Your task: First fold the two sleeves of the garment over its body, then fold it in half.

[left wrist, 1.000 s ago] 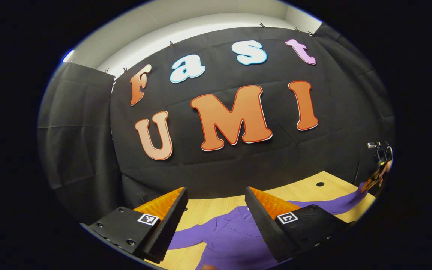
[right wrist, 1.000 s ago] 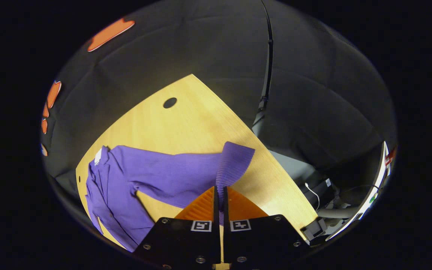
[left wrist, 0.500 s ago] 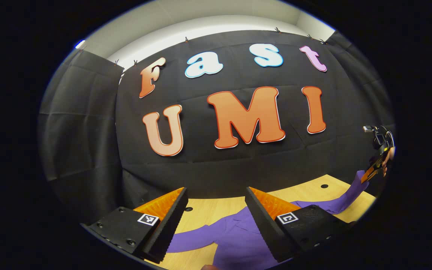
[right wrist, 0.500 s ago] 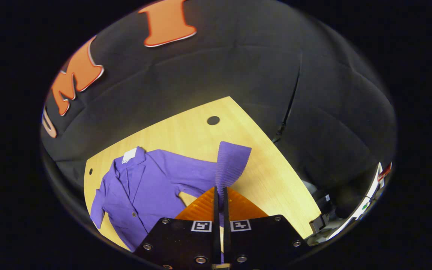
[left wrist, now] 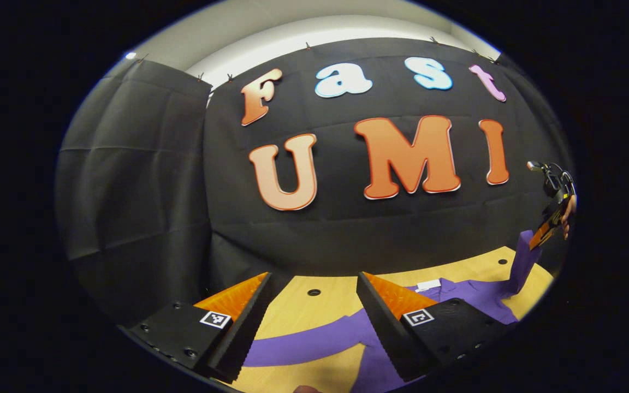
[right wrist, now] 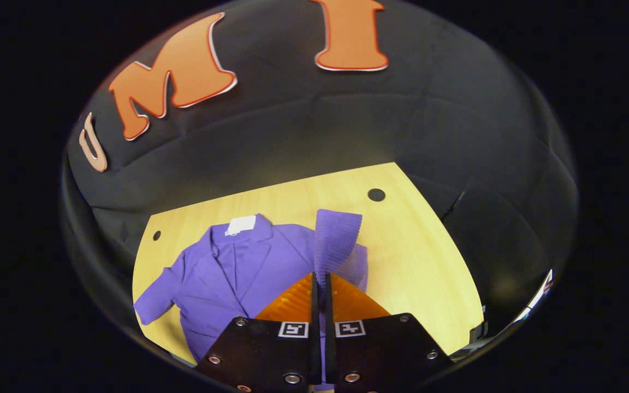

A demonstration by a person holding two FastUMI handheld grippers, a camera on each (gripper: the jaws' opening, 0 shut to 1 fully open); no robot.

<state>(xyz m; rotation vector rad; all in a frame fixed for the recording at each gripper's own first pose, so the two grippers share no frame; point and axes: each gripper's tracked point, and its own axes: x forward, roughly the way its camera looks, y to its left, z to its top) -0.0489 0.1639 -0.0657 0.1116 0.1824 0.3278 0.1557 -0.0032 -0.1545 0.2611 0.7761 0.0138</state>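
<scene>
Change: your right gripper [right wrist: 320,284] has carried the cuff [right wrist: 336,240] inward; the sleeve now rises over the garment [right wrist: 227,267] instead of trailing across the table [right wrist: 423,262].
Right: clamped on the cuff.
Left: your left gripper [left wrist: 312,305] hangs spread and empty above the other sleeve [left wrist: 303,344].
Garment: flat, collar toward the wall.
Meaning: fold 1 looks near lay-down.

Light falls from above, brightest on the pale wall strip over the cloth [left wrist: 129,180] in the left gripper view. The surface [right wrist: 413,256] glows warm yellow and darkens toward its near edges, while the cloth soaks up light and shows only soft creases. Both views bend strongly at the rim, curving straight lines. Focus is sharp mid-frame and softer at the edges, with no harsh glare.
</scene>
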